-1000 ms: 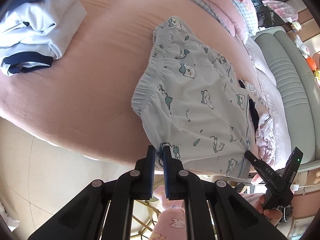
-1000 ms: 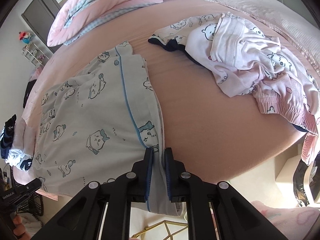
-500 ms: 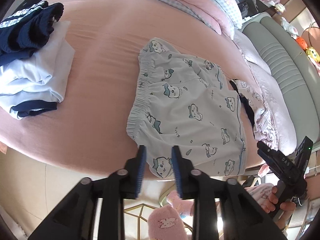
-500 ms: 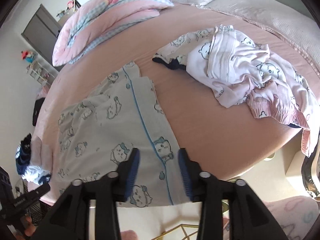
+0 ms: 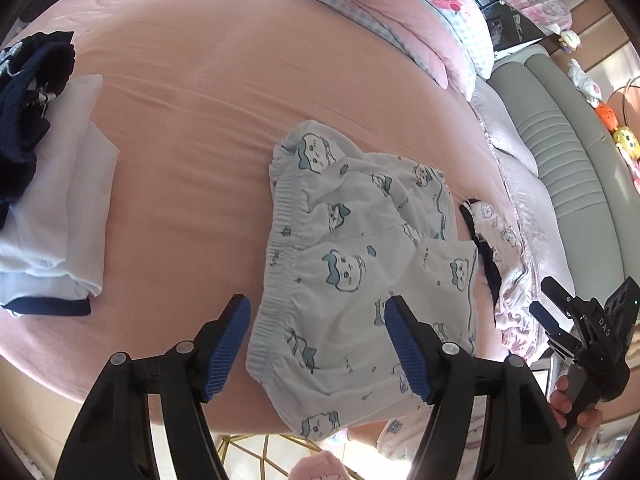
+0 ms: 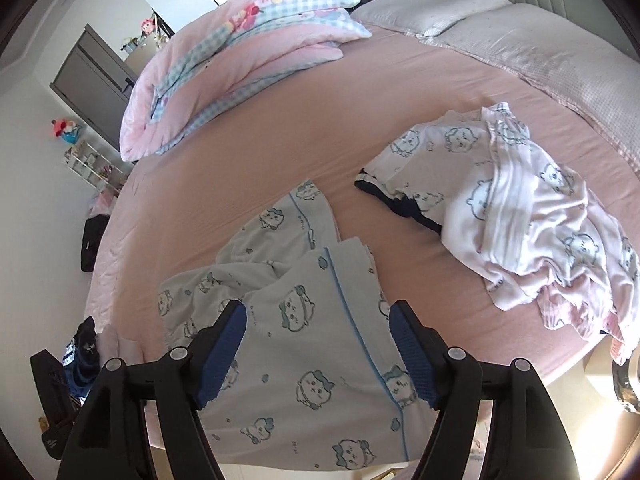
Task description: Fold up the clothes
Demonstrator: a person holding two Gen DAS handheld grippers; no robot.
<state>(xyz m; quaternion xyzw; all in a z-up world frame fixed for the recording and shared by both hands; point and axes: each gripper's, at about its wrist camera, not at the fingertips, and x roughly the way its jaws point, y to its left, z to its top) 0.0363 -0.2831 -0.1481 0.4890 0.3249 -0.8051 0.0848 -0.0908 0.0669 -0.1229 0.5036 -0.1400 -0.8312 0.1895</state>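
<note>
Both claws hung over the near edge of the pink bed [image 5: 192, 80], pointing forward across the mattress. The left gripper [image 5: 316, 344] had its blue-padded fingers [image 5: 228, 344] spread wide, holding nothing, poised above the elastic waistband of the pale blue cartoon-print shorts [image 5: 360, 272]. The shorts lay loosely crumpled near the bed's edge, their hem just spilling over it at six o'clock. The right gripper [image 6: 318, 354] was likewise splayed open and empty above the shorts' blue-piped side. In the left view it showed at four o'clock, gripped from below by a hand [image 5: 576, 404]. A heap of pink printed pyjamas [image 6: 532, 216] sat at two o'clock from the shorts in the right view. Folded white and navy clothes [image 5: 56, 208] rested at nine o'clock in the left view.
</note>
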